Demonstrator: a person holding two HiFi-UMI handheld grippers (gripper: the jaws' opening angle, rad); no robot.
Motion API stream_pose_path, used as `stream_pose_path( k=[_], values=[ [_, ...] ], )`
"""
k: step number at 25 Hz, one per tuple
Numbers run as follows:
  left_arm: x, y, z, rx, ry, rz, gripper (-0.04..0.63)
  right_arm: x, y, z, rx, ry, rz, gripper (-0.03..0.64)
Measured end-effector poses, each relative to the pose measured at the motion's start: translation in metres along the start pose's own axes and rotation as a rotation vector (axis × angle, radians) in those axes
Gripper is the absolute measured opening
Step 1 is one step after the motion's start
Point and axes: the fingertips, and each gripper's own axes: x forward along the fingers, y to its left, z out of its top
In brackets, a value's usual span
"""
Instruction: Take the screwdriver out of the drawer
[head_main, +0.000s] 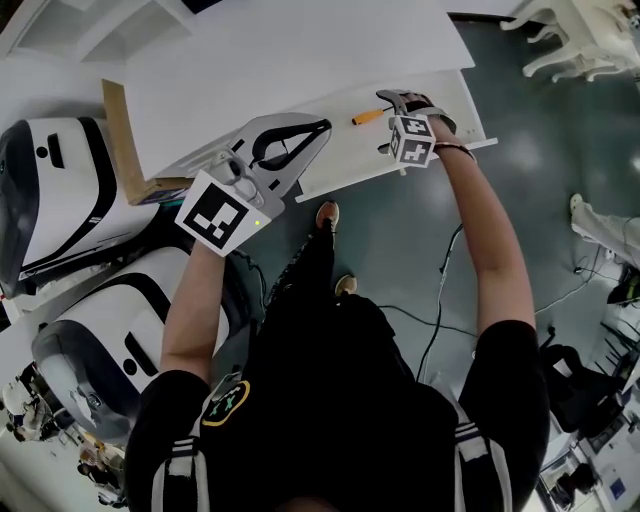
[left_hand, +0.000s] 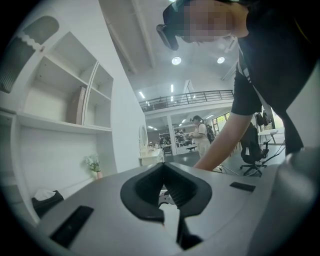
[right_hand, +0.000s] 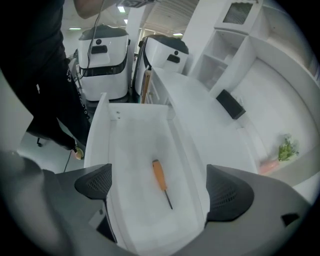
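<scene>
An orange-handled screwdriver (head_main: 368, 116) (right_hand: 159, 175) lies flat inside the pulled-out white drawer (head_main: 335, 165) (right_hand: 106, 131), with its thin shaft pointing toward the right gripper's camera. My right gripper (head_main: 388, 120) (right_hand: 161, 189) hangs open above the drawer. Its two black pads stand wide apart on either side of the tool and touch nothing. My left gripper (head_main: 318, 128) (left_hand: 164, 167) is held over the drawer's left end. It is tilted up toward the room, its jaw tips meet and it holds nothing.
A white desk top (head_main: 300, 50) lies behind the drawer, with a wooden board (head_main: 120, 140) at its left end. Two white-and-black machines (head_main: 50, 190) (head_main: 100, 340) stand at the left. A black box (right_hand: 231, 104) and a small plant (right_hand: 286, 149) sit on the desk. Cables (head_main: 440, 300) cross the floor.
</scene>
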Motion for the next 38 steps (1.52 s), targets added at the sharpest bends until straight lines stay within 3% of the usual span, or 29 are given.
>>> stream_pose_path(
  k=[17,32,38],
  values=[
    [0.001,0.018,-0.027,-0.039,0.053,-0.005,0.017,0.113,0.01,-0.025,-0.044,0.113,0.218,0.583],
    [-0.001,0.019,-0.047,-0.073,0.087,0.0,0.017,0.152,0.008,-0.037,-0.054,0.147,0.268,0.581],
    [0.0,0.018,-0.051,-0.071,0.093,-0.004,0.017,0.154,0.012,-0.035,-0.058,0.138,0.328,0.56]
  ],
)
